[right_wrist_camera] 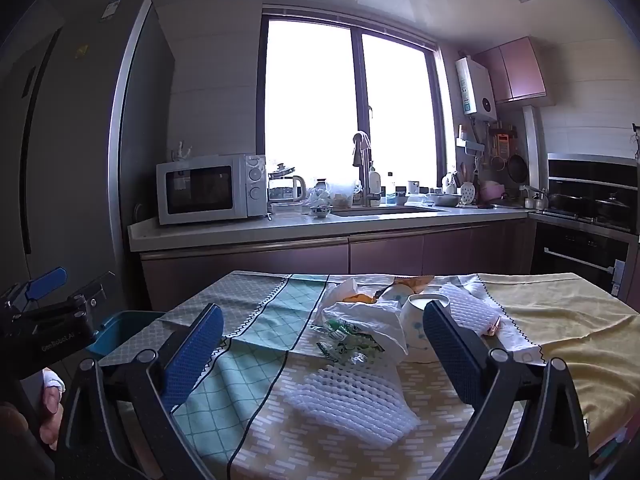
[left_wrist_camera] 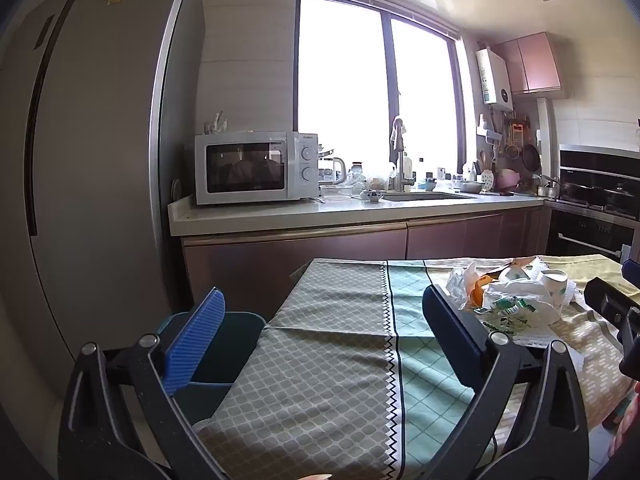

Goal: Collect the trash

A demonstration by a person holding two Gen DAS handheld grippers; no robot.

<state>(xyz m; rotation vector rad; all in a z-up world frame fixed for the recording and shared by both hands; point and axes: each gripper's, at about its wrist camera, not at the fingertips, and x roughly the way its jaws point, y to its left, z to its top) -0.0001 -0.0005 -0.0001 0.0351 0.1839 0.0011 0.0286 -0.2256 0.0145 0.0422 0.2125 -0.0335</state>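
Note:
A heap of trash lies on the cloth-covered table (right_wrist_camera: 560, 320): a white plastic bag with green print (right_wrist_camera: 352, 332), white foam fruit netting (right_wrist_camera: 352, 396), two paper cups (right_wrist_camera: 420, 320) and orange peel (right_wrist_camera: 364, 298). The heap also shows at the right in the left wrist view (left_wrist_camera: 516, 304). A blue bin (right_wrist_camera: 120, 332) stands off the table's left edge, also in the left wrist view (left_wrist_camera: 224, 352). My right gripper (right_wrist_camera: 324, 354) is open and empty above the netting, just short of the bag. My left gripper (left_wrist_camera: 324, 336) is open and empty over the table's left part.
Behind the table runs a kitchen counter (right_wrist_camera: 280, 228) with a microwave (right_wrist_camera: 212, 188), a sink and small items. A tall fridge (left_wrist_camera: 80, 160) stands at the left, an oven and hob (right_wrist_camera: 588, 216) at the right.

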